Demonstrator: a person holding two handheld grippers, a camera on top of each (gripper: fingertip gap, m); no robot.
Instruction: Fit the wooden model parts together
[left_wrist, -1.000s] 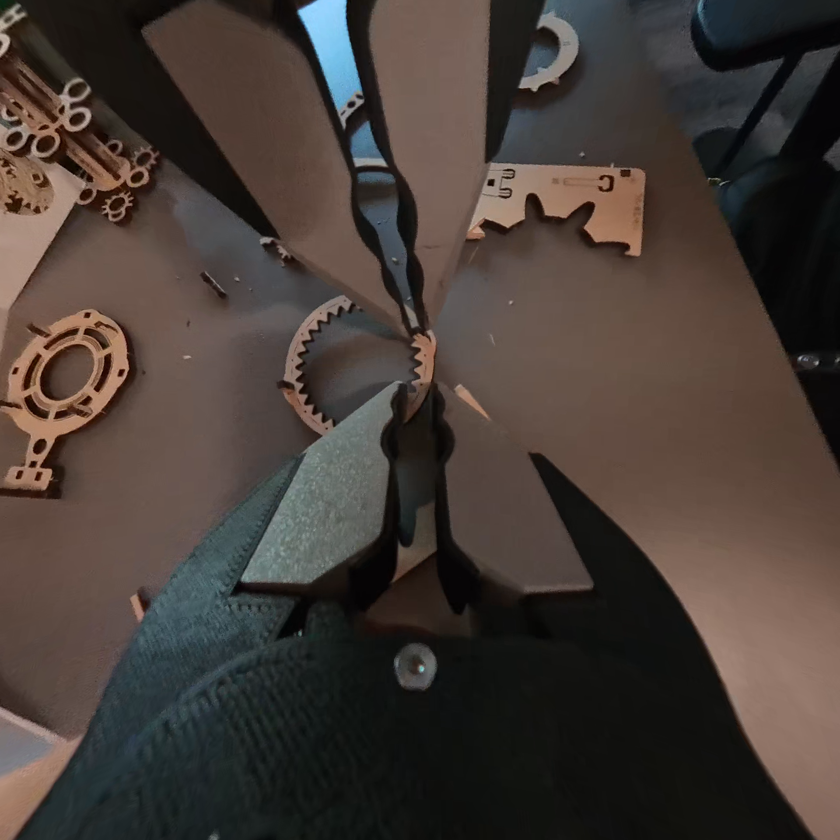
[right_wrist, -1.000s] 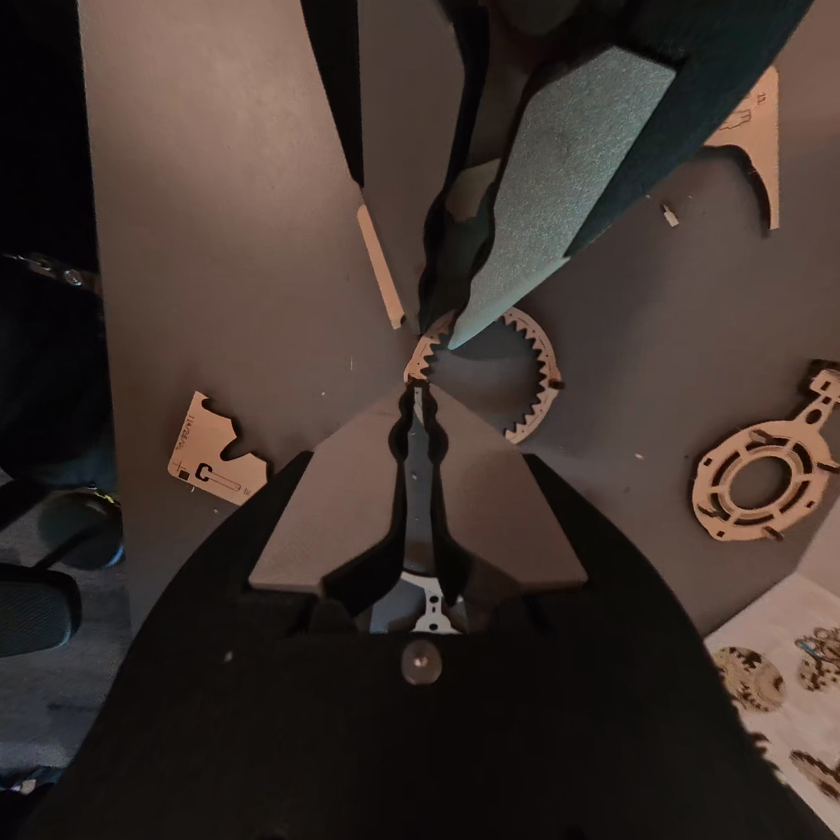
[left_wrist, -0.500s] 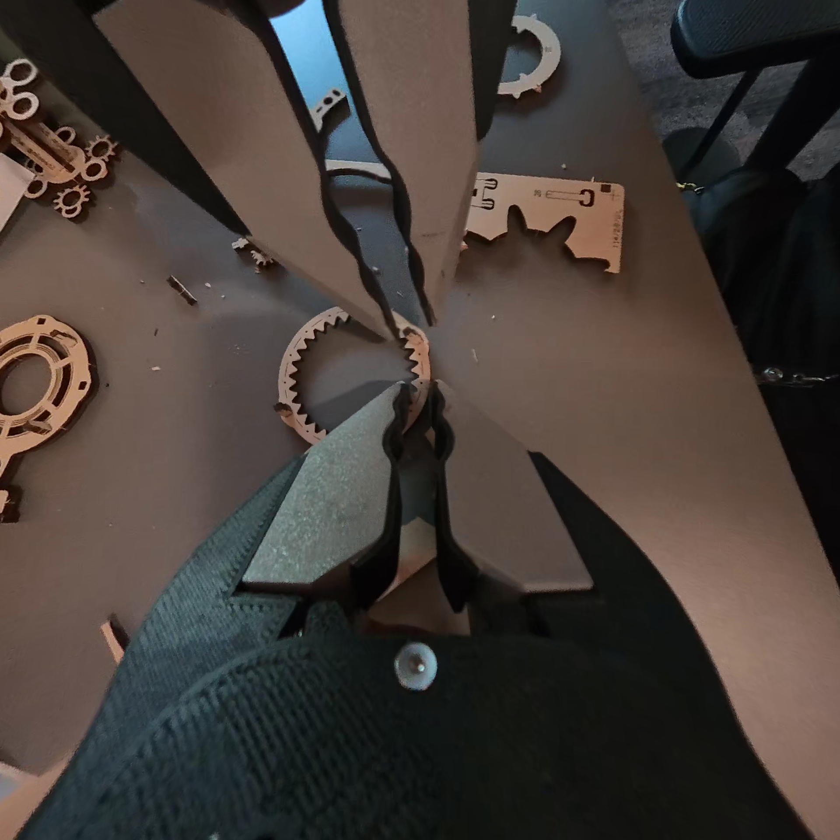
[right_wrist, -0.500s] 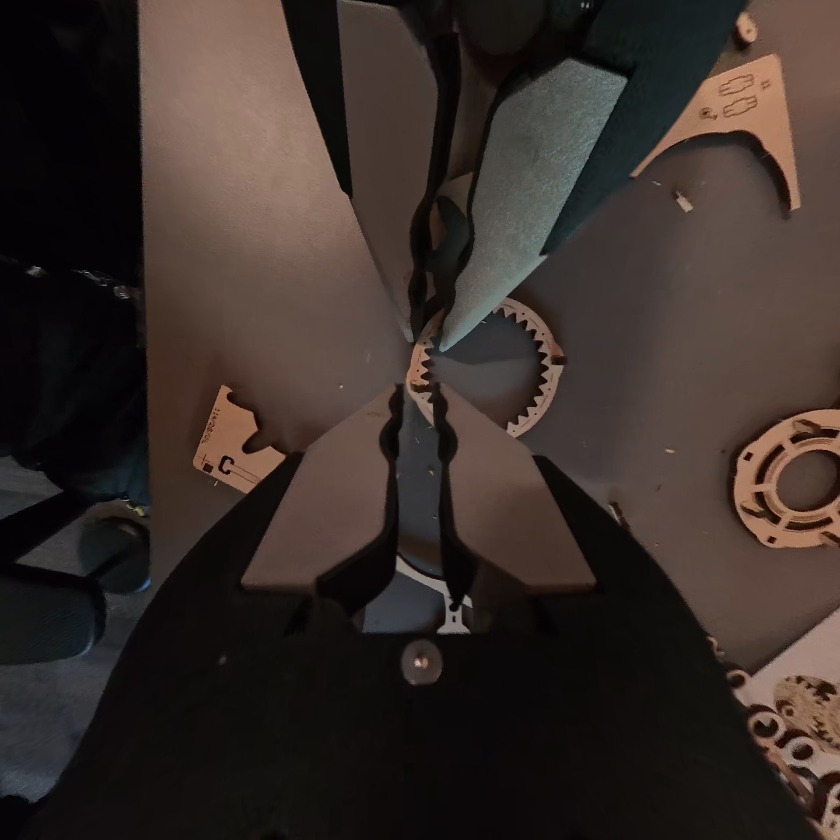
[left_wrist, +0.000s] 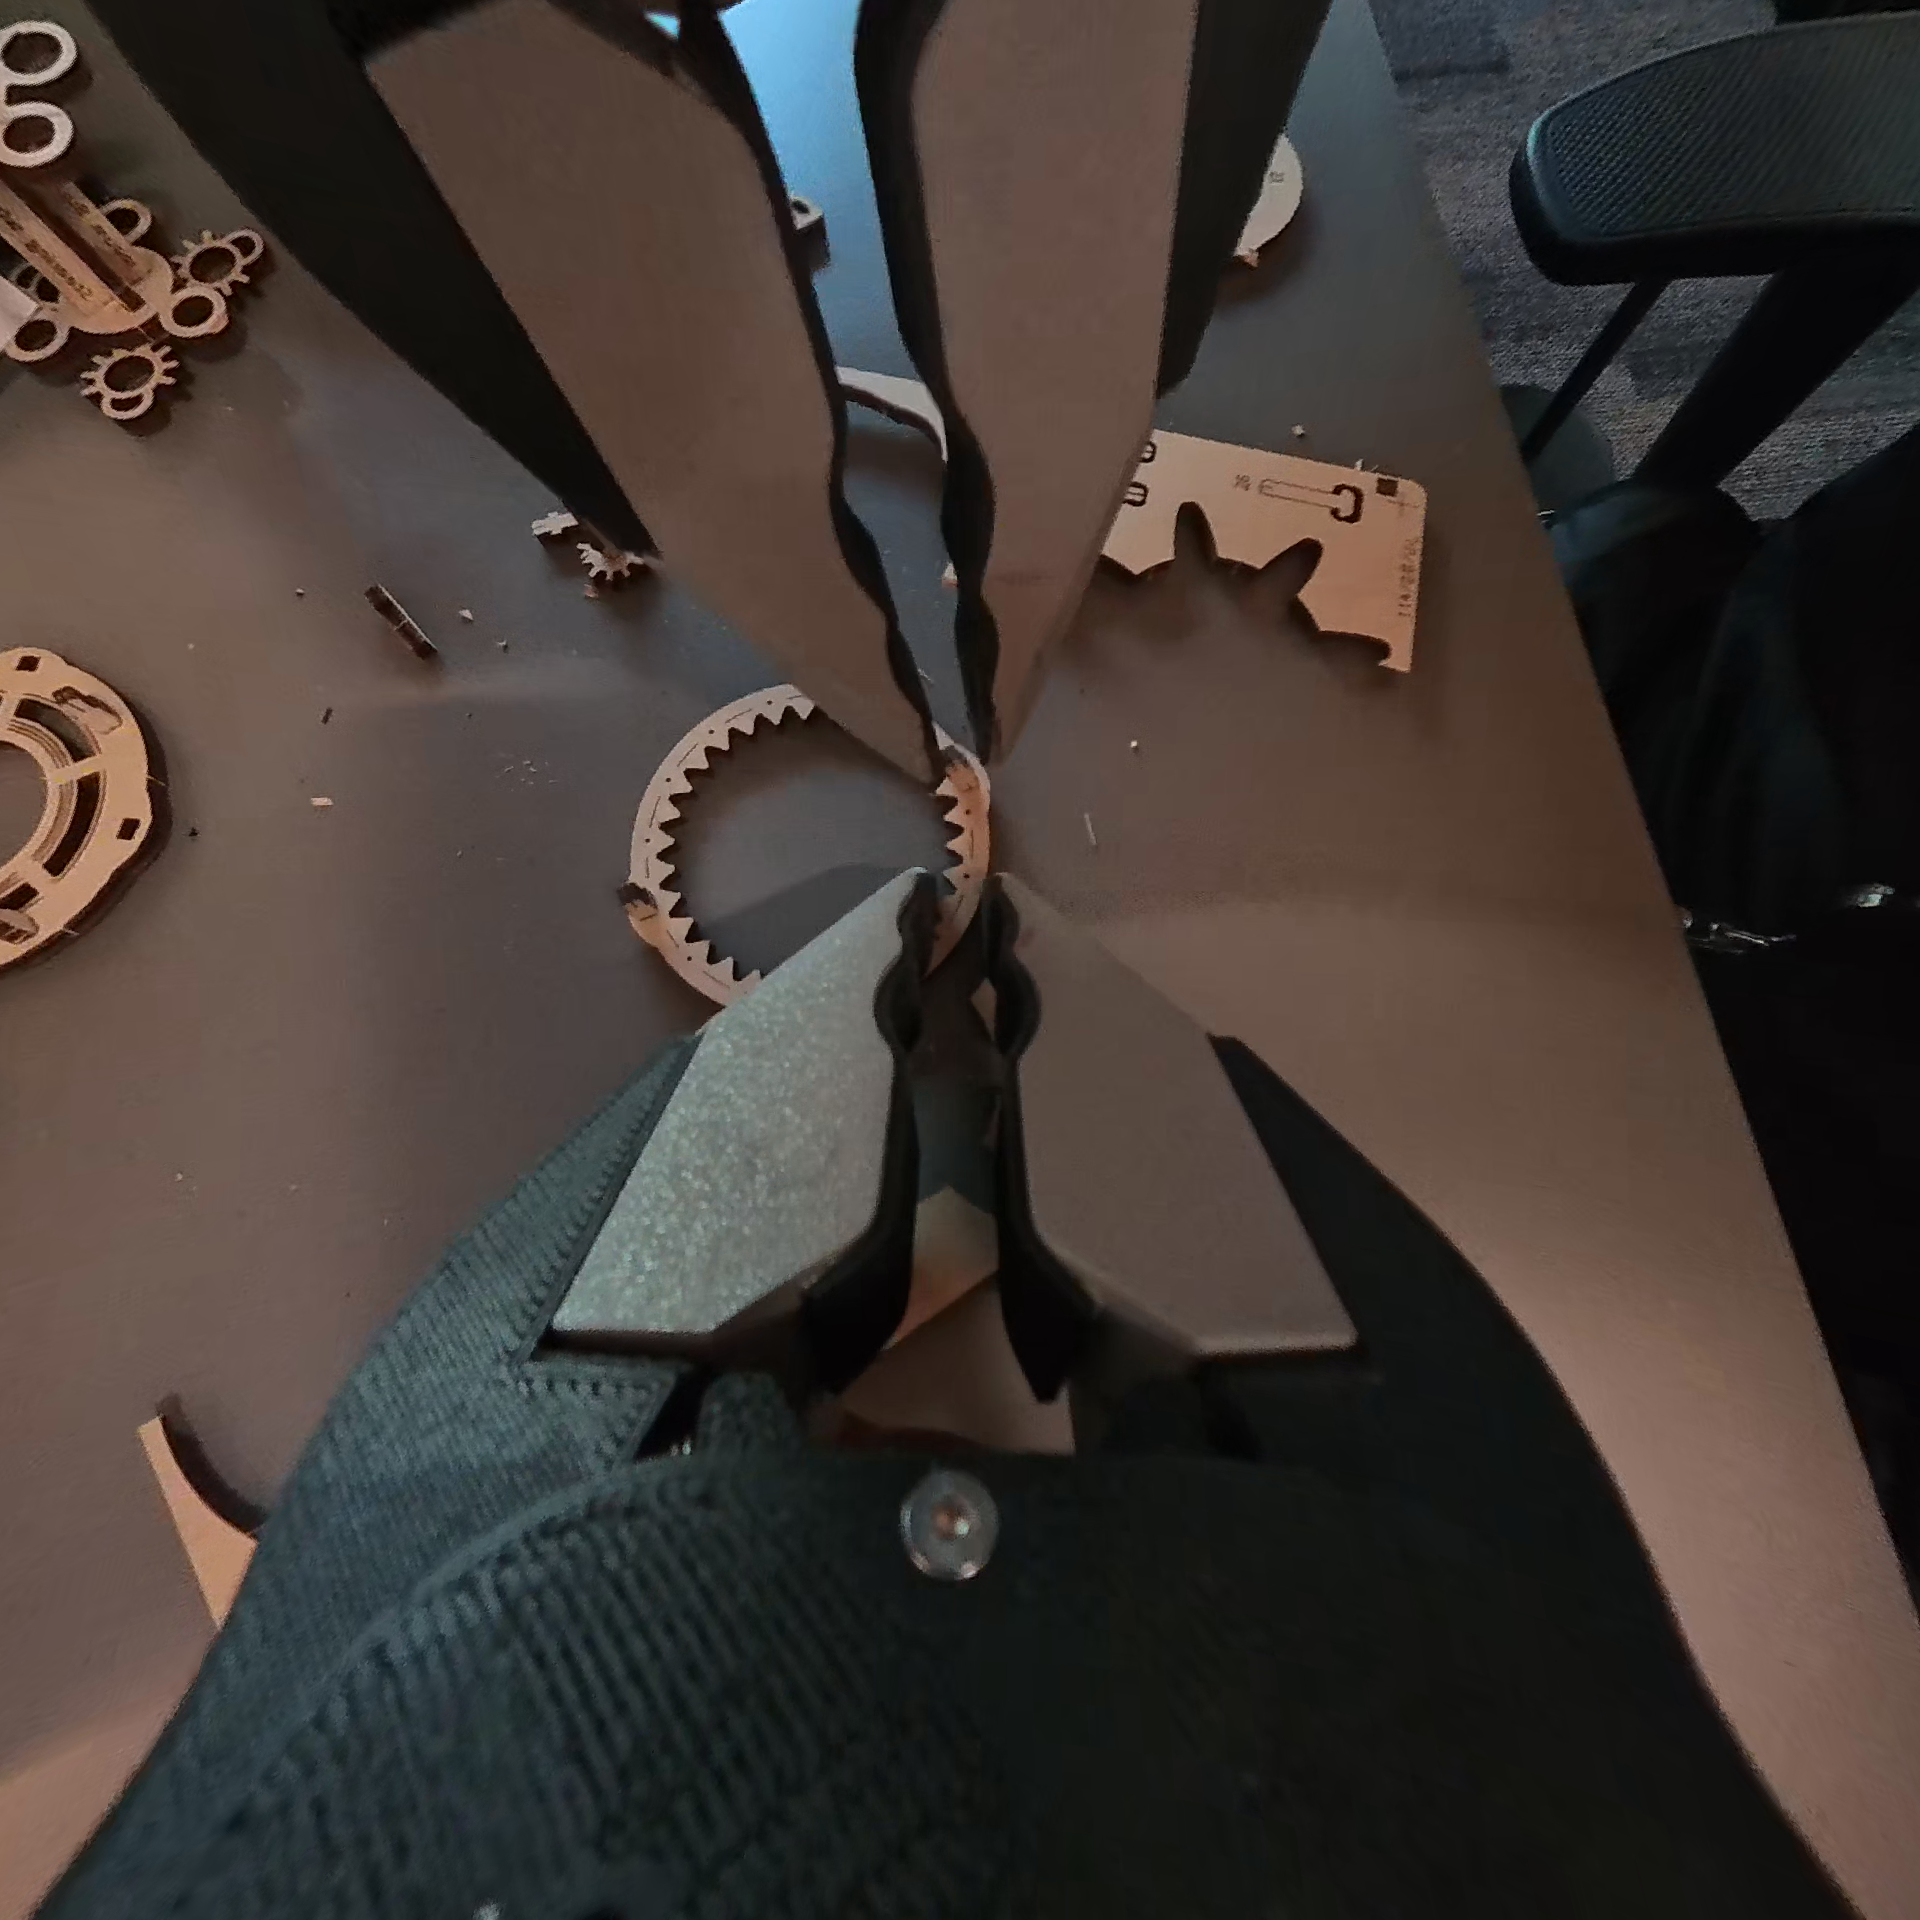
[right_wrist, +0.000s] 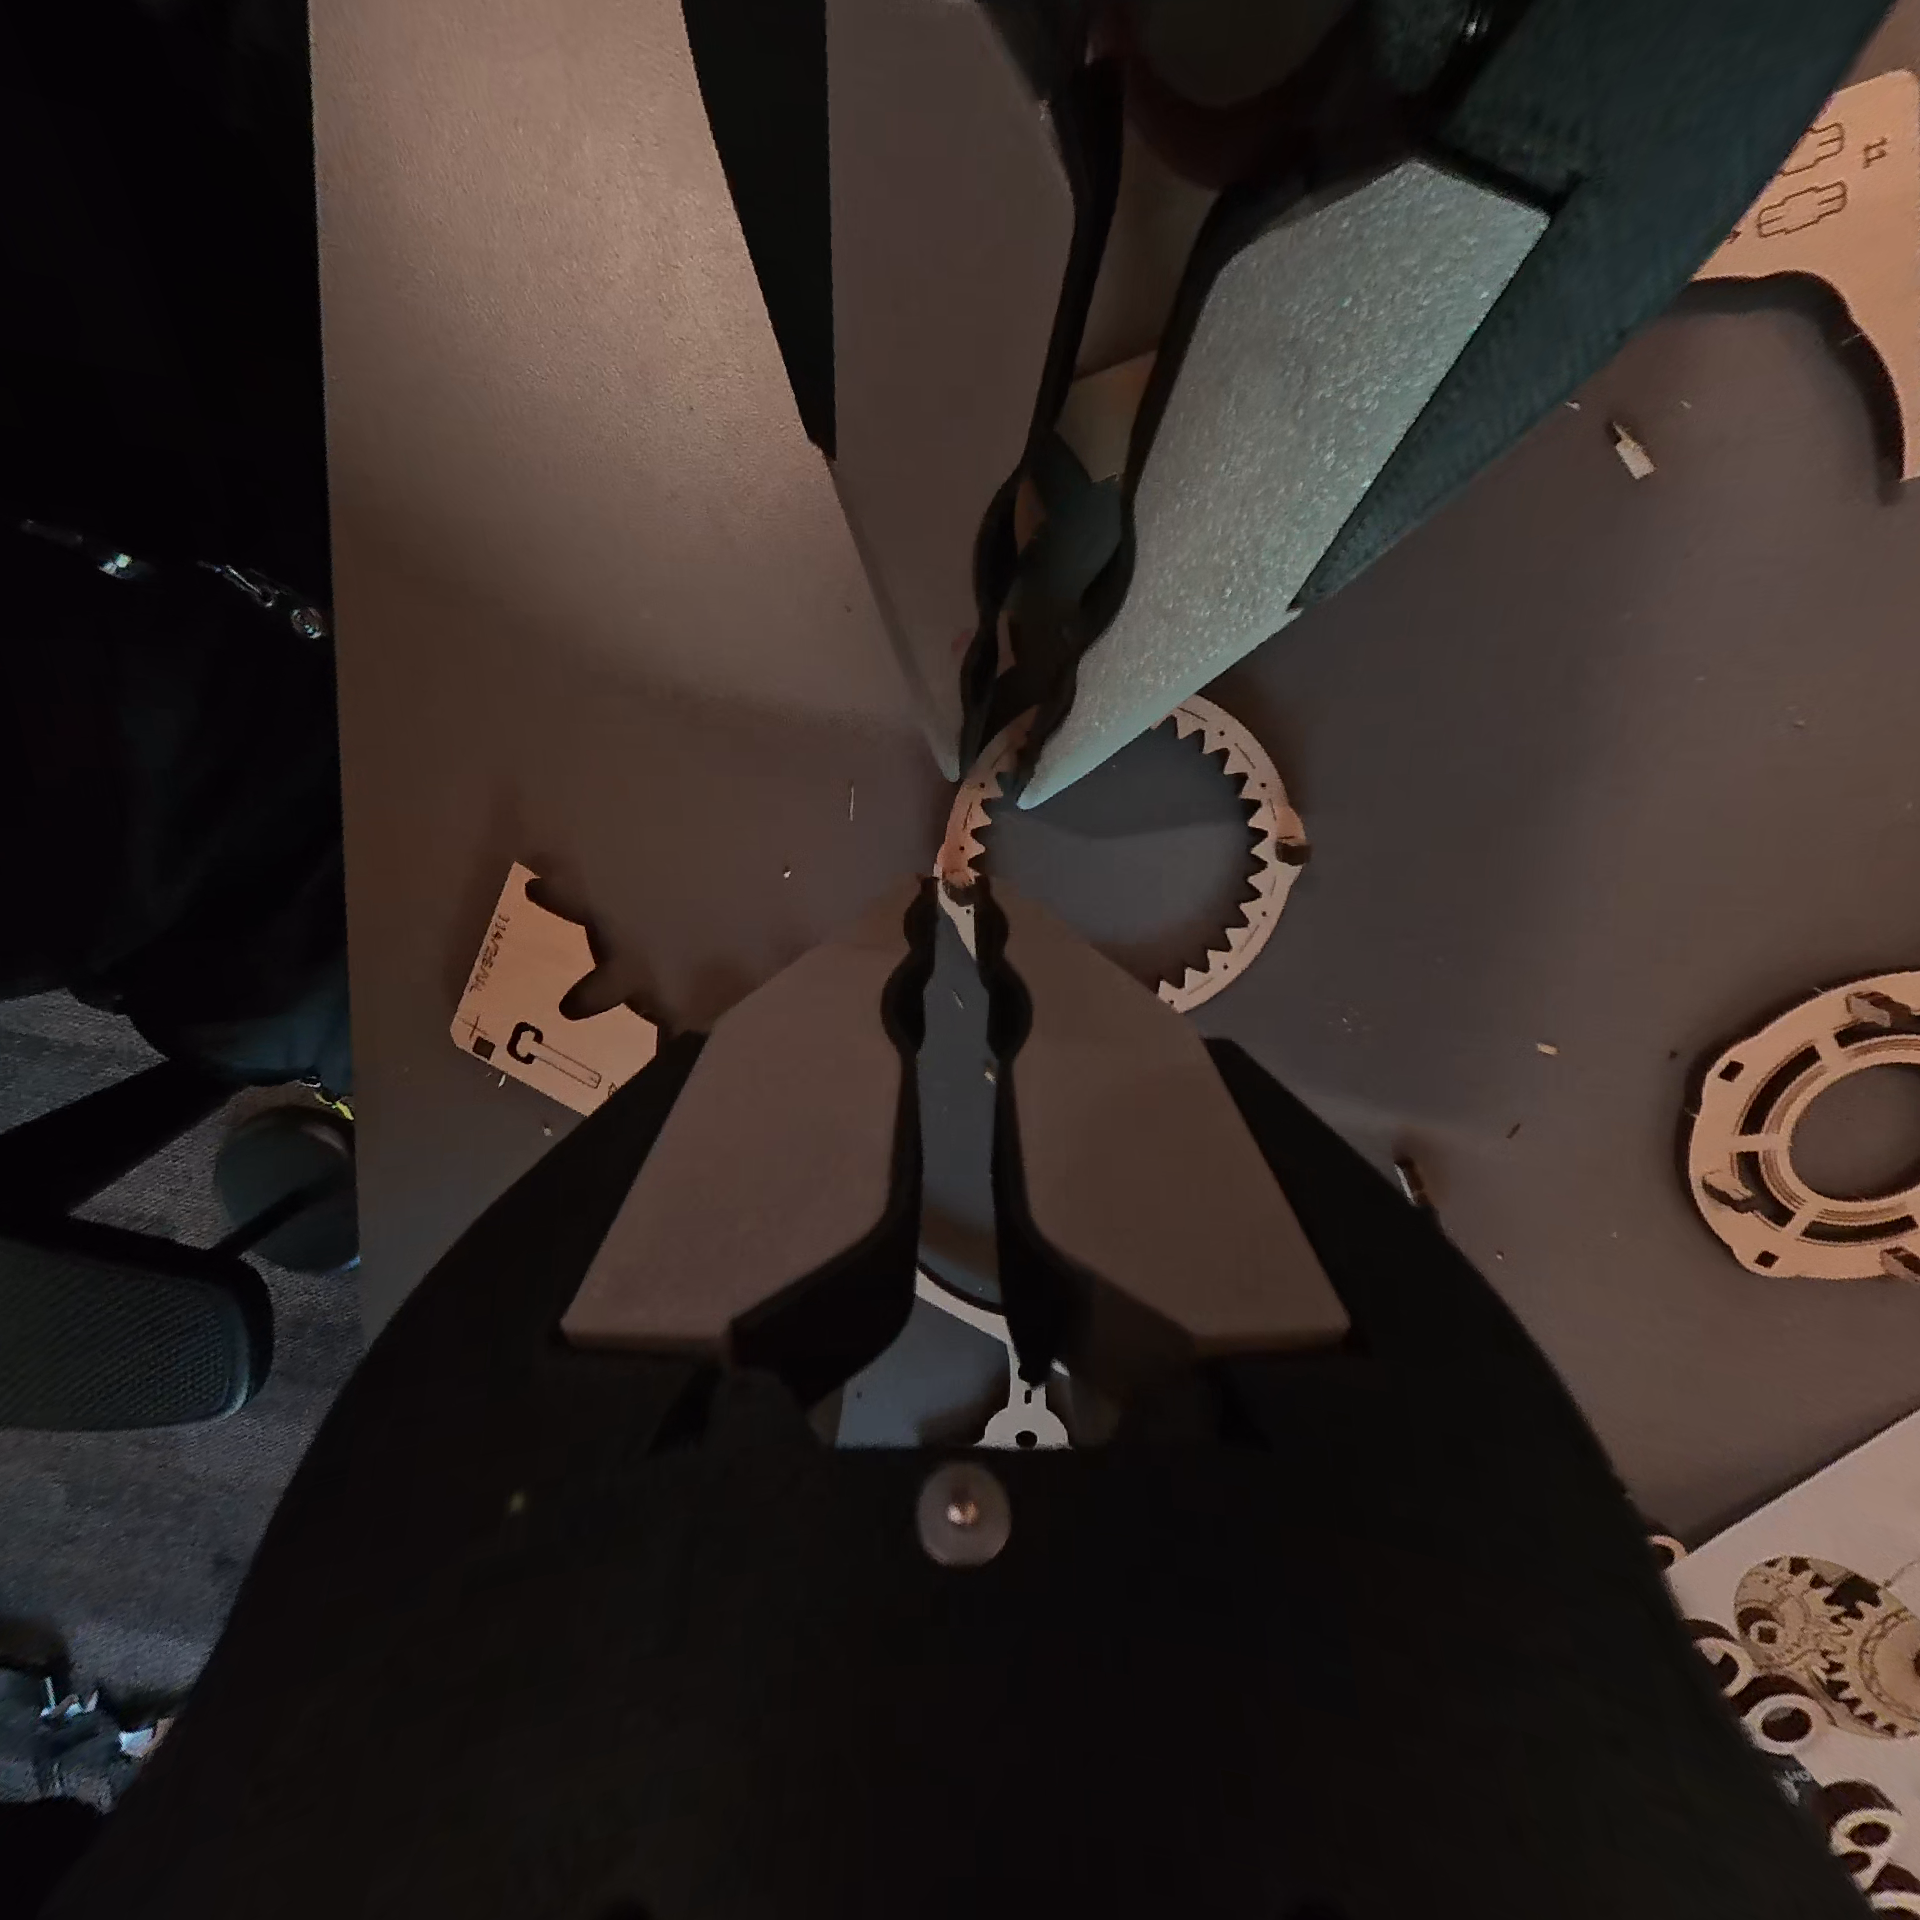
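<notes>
Left gripper (left_wrist: 961, 883), jaws narrowly parted astride ring (left_wrist: 665, 831) rim at 6 o'clock; right gripper (right_wrist: 956, 883), likewise at 12 o'clock; ring flat on table (left_wrist: 1299, 935).

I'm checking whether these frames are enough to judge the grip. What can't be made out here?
- Left wrist view: the lower part of the toothed ring is hidden under the left gripper, so contact there is unclear.
- Right wrist view: whether the right gripper pinches the ring's rim; the tips hide it.
- Both views: the round frame is cut off by the edge.
- Right wrist view: the small peg is too small to identify.
</notes>
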